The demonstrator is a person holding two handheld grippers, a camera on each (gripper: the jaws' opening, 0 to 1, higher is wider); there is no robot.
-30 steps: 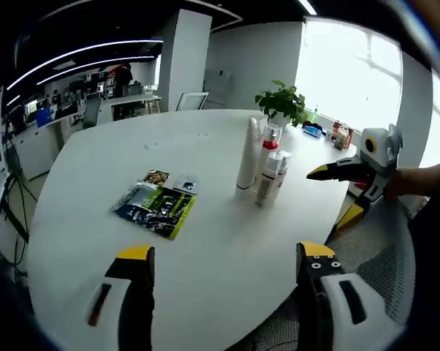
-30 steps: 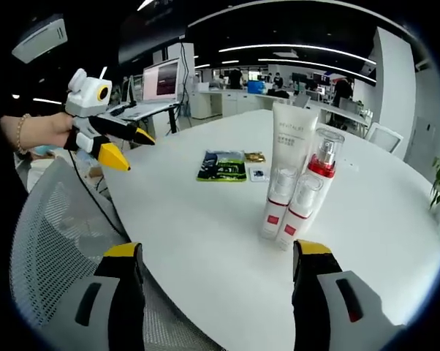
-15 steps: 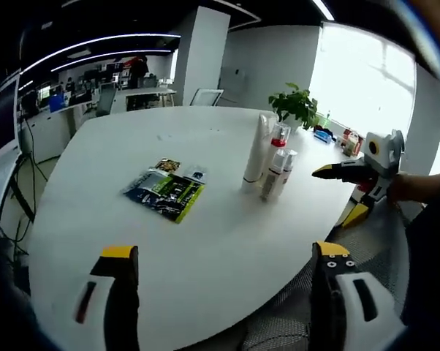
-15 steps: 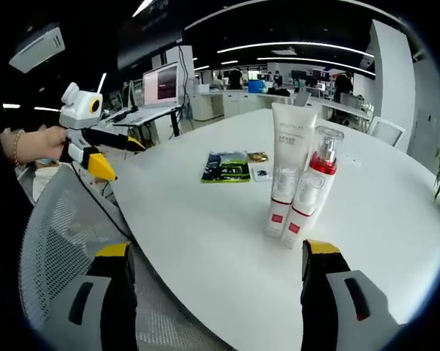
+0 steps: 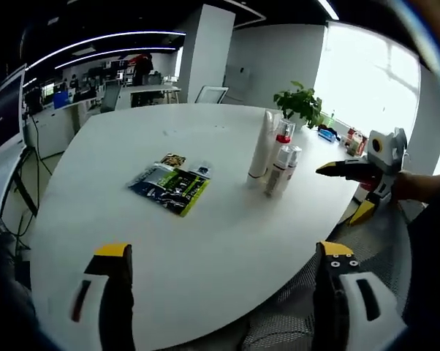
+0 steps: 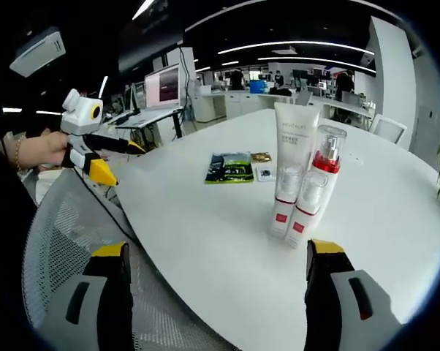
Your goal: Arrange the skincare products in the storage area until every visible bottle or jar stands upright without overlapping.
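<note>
**Both grippers released at the bench edge, skincare cluster upright**

The left gripper [image 5: 221,292] hangs over the near edge of the round white bench [image 5: 205,241] with its yellow-tipped jaws spread wide and nothing between them. It also appears at the left of the right gripper view [image 6: 107,157], held in a person's hand [image 6: 41,148] with a beaded bracelet at the wrist, its jaws parted and empty off the bench rim.

The right gripper [image 6: 218,296] is likewise released, jaws wide apart and empty, above a grey mesh chair back [image 6: 66,241] and the bench edge. In the left gripper view it comes in from the right [image 5: 348,190], clear of the bench, with its jaws apart.

The skincare products stand together on the bench in a tight cluster, all upright. The tall white squeeze tube [image 6: 291,157] stands at the back on its cap. Just beside it is the clear bottle with a red collar and transparent cap [image 6: 326,157]. In front are two small white bottles with red labels [image 6: 293,212], standing side by side and close against the taller pair; whether they touch cannot be told. The same cluster shows in the left gripper view [image 5: 275,157].

Well apart from them lies a flat group of green and dark printed sachets [image 5: 170,186] on the bench top. A green potted plant [image 5: 300,106] stands at the far side.
</note>
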